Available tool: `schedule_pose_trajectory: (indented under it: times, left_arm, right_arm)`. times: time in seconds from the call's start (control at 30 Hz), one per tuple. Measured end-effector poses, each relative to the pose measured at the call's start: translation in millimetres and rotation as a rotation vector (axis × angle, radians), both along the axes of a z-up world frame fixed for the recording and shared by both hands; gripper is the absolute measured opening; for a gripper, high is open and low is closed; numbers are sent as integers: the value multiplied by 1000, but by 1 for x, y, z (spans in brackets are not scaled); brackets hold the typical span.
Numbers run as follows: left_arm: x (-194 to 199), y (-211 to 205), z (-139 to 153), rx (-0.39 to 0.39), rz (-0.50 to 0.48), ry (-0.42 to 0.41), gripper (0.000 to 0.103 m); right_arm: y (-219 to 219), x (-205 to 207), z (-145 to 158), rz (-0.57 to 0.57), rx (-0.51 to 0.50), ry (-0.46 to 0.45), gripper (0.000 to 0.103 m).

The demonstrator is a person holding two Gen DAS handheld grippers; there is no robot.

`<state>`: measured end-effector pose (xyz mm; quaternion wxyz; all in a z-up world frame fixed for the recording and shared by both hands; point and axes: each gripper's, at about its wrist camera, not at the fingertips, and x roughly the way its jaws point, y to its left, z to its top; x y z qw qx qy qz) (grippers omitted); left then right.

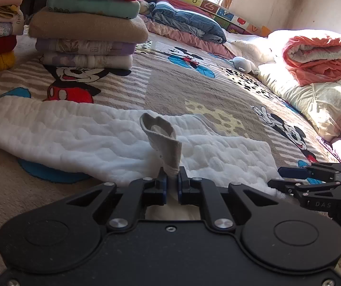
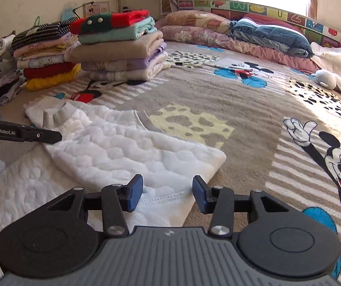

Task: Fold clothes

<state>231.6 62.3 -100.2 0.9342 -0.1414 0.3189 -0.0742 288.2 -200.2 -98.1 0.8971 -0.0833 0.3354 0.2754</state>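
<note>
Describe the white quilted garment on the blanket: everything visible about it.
The white quilted garment is soft, puffy-textured fabric with grey ribbed trim and stitched hems. It lies partly folded on the cartoon-print blanket, a sleeve stretched toward the clothes stacks. The left gripper is shut on its grey ribbed cuff, holding it upright. The right gripper hangs open over the near hem, pads not pressing it.

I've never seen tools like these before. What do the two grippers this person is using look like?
Both are matte black plastic. Each gripper, left and right, has two fingers with blue pads, driven by linkage bars with silver screws from two round discs. The right one's body is ribbed grey. White lettering "GenRobot.AI" marks the left one's side. No hands or sleeves are visible.
</note>
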Motion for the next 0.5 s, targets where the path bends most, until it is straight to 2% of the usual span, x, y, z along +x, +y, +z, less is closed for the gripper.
schedule_pose_trajectory:
  times: [0.03, 0.07, 0.17, 0.3, 0.37, 0.5]
  left_arm:
    - [0, -1, 0, 3, 0, -1, 7]
    - [0, -1, 0, 6, 0, -2, 7]
    - [1, 3, 0, -24, 8, -5, 7]
    - [1, 7, -1, -48, 10, -6, 7]
    - [1, 8, -1, -49, 7, -5, 7]
    - [-1, 8, -1, -39, -5, -6, 7]
  right_arm:
    - [7, 3, -11, -2, -38, 16, 48]
    - [8, 1, -14, -17, -26, 1, 48]
    - [2, -6, 2, -73, 36, -15, 47]
    - [-10, -47, 20, -52, 26, -74, 46]
    - [-18, -77, 22, -34, 2, -88, 45]
    - [-26, -119, 17, -56, 25, -139, 39]
